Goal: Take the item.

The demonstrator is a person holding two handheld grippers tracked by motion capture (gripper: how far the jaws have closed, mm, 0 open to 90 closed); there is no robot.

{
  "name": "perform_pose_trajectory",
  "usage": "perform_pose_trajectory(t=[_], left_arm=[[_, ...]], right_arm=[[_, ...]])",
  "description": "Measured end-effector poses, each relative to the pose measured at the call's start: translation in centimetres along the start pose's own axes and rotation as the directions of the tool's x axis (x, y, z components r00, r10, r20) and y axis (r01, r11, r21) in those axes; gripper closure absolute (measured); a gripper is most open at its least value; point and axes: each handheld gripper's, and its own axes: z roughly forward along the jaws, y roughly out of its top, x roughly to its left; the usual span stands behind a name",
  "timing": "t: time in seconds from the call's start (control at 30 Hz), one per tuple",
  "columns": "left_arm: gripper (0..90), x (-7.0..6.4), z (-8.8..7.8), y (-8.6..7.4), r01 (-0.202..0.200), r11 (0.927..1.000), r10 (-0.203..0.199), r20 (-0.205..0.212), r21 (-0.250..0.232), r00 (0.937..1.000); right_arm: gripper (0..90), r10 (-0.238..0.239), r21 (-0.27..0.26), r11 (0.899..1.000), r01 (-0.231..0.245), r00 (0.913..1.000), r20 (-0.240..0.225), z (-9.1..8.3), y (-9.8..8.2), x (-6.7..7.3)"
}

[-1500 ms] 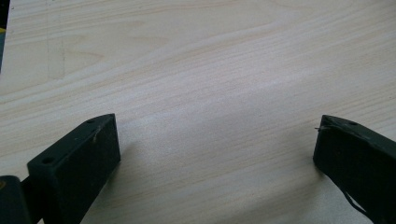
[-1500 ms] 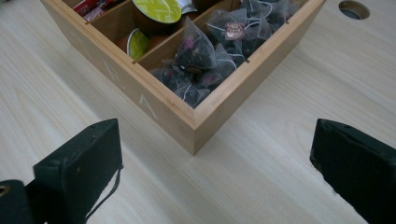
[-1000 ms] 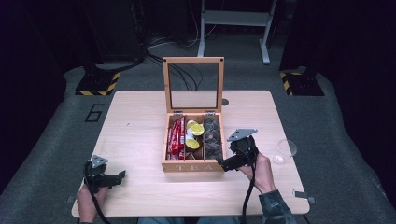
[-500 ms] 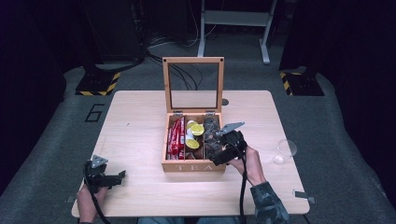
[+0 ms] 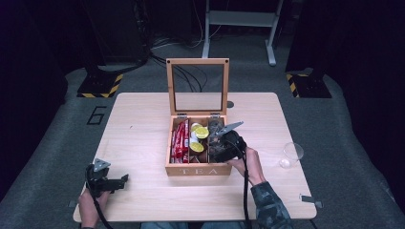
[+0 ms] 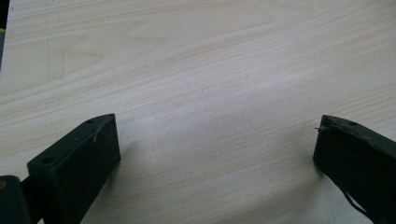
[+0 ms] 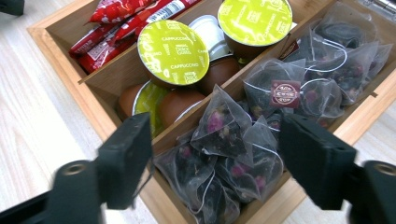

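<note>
Right gripper (image 7: 215, 154): its two black jaws stand wide apart, hovering over the right-hand compartment of the light wooden box lettered TEA (image 5: 197, 169); nothing is held between them.
Between the right jaws: clear pyramid tea bags filled with dark leaves and pink buds (image 7: 224, 140), heaped in that compartment; whether the jaw tips touch the bags cannot be told.
Beyond the right jaws: brown coffee capsules with yellow-green foil lids (image 7: 173, 51) in the middle compartment, just past the left jaw across a thin wooden divider.
Farther beyond: red foil stick sachets (image 7: 126, 23) in the far compartment, lying lengthwise.
Box lid: a wooden frame with a clear pane (image 5: 197, 86), standing upright at the box's back edge.
Left gripper (image 6: 215, 140): jaws spread wide, empty, low over the pale wooden table (image 6: 210, 70); bare wood grain lies between them.
Left gripper in the high view (image 5: 106, 180): near the table's front left corner, well apart from the box.
Off to the right gripper's side: a small clear plastic cup (image 5: 292, 154) near the table's right edge.
</note>
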Motion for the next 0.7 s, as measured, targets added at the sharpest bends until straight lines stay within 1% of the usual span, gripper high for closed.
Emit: perform_pose_trajectory(t=[0.07,0.1,0.13,0.17,0.23,0.3,0.33,0.43,0.47,0.53,0.57,0.6,0.7], left_arm=[[0.3,0.0,0.0,0.0,0.0,1.0,0.0,0.0,0.0,1.0],[0.3,0.0,0.0,0.0,0.0,1.0,0.0,0.0,0.0,1.0],[0.3,0.0,0.0,0.0,0.0,1.0,0.0,0.0,0.0,1.0],[0.3,0.0,0.0,0.0,-0.001,1.0,0.001,0.0,0.0,1.0],[0.3,0.0,0.0,0.0,0.0,1.0,0.0,0.0,0.0,1.0],[0.4,0.0,0.0,0.0,0.0,1.0,0.0,0.0,0.0,1.0],[0.4,0.0,0.0,0.0,-0.001,1.0,0.001,0.001,0.001,1.0],[0.3,0.0,0.0,0.0,-0.001,1.0,0.001,0.0,0.0,1.0],[0.4,0.0,0.0,0.0,-0.001,1.0,0.001,0.0,0.0,1.0],[0.3,0.0,0.0,0.0,-0.001,1.0,0.001,0.001,0.001,1.0],[0.3,0.0,0.0,0.0,-0.002,1.0,0.002,0.001,0.001,1.0],[0.3,0.0,0.0,0.0,-0.001,1.0,0.001,0.001,0.001,1.0],[0.3,0.0,0.0,0.0,-0.001,1.0,0.001,0.001,0.001,1.0]], right_arm=[[36.4,0.005,0.005,1.0,-0.005,1.0,-0.003,0.3,0.0,0.0],[38.9,0.006,0.009,1.0,-0.006,0.9999,0.008,0.4,0.0,0.0],[41.2,0.008,0.012,1.0,-0.008,1.0,0.006,0.5,0.0,0.0],[43.3,0.002,0.017,1.0,-0.002,1.0,0.007,0.7,0.0,-0.1],[47.0,0.01,0.039,0.999,-0.01,0.9999,0.01,1.1,-0.2,-0.1],[48.1,0.013,0.043,0.999,-0.013,0.9998,0.012,1.3,-0.2,-0.1],[52.0,0.007,0.058,0.998,-0.008,0.9999,0.014,1.7,-0.4,-0.1],[54.0,0.013,0.07,0.997,-0.014,0.9998,0.016,2.0,-0.4,-0.1],[56.7,0.027,0.077,0.997,-0.03,0.9992,0.03,2.2,-0.5,0.1],[58.3,0.022,0.075,0.997,-0.024,0.9994,0.028,2.3,-0.5,0.0],[59.8,0.033,0.081,0.996,-0.035,0.9989,0.033,2.3,-0.5,0.0],[62.1,0.016,0.086,0.996,-0.019,0.999,0.041,2.5,-0.5,0.0],[62.7,0.017,0.09,0.996,-0.021,0.9989,0.045,2.6,-0.5,0.0]])
